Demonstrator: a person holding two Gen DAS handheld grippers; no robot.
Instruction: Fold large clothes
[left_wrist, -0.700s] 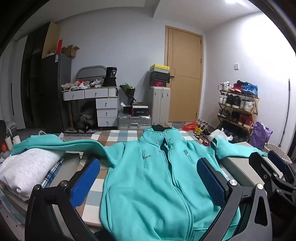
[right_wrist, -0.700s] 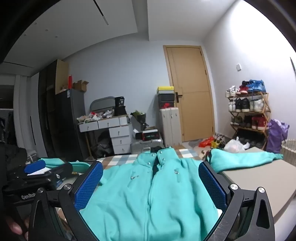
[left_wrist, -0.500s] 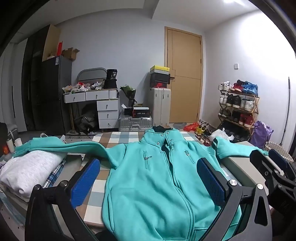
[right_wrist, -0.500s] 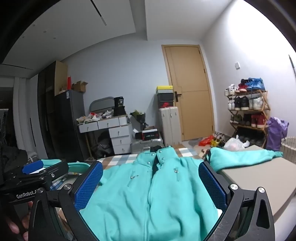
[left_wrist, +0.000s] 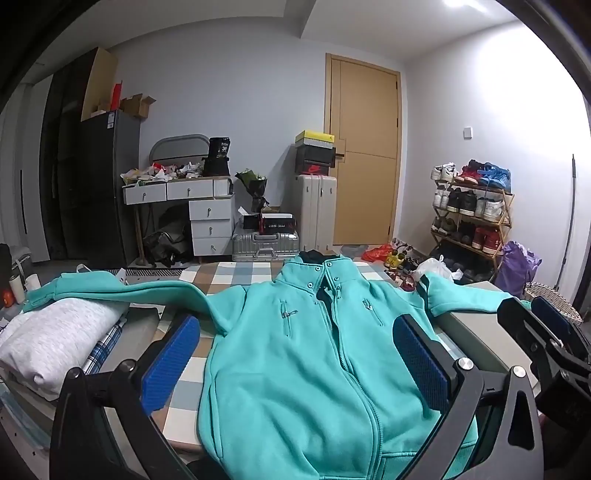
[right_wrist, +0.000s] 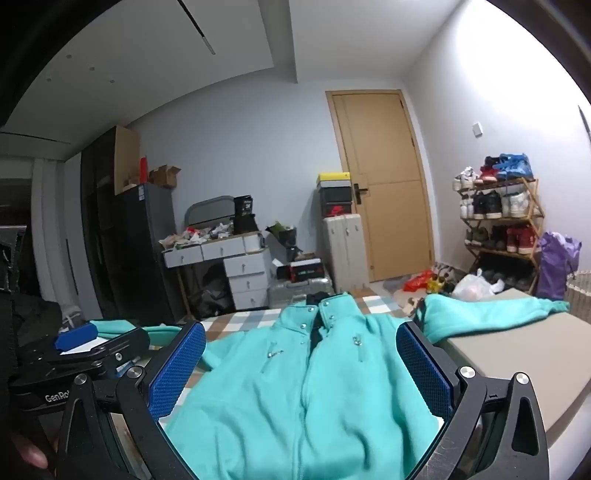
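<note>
A teal zip-up fleece jacket (left_wrist: 314, 362) lies face up on a checkered table (left_wrist: 236, 271), collar away from me, both sleeves spread out to the sides. It also shows in the right wrist view (right_wrist: 303, 387). My left gripper (left_wrist: 295, 354) is open and empty, hovering above the jacket's lower body. My right gripper (right_wrist: 299, 365) is open and empty, above the jacket's chest. The right gripper's body shows at the right edge of the left wrist view (left_wrist: 546, 350). The left gripper's body shows at the left in the right wrist view (right_wrist: 77, 354).
A folded white-grey garment (left_wrist: 55, 339) lies on plaid cloth at the table's left. The right sleeve (right_wrist: 491, 314) rests on a grey surface (right_wrist: 517, 354). Behind the table are a drawer desk (left_wrist: 207, 218), suitcases (left_wrist: 317, 214), a door (left_wrist: 364, 155) and a shoe rack (left_wrist: 472, 214).
Both grippers have lifted and tilted up slightly, so the jacket sits a little lower in both views. Both stay open and the jacket has not moved.
</note>
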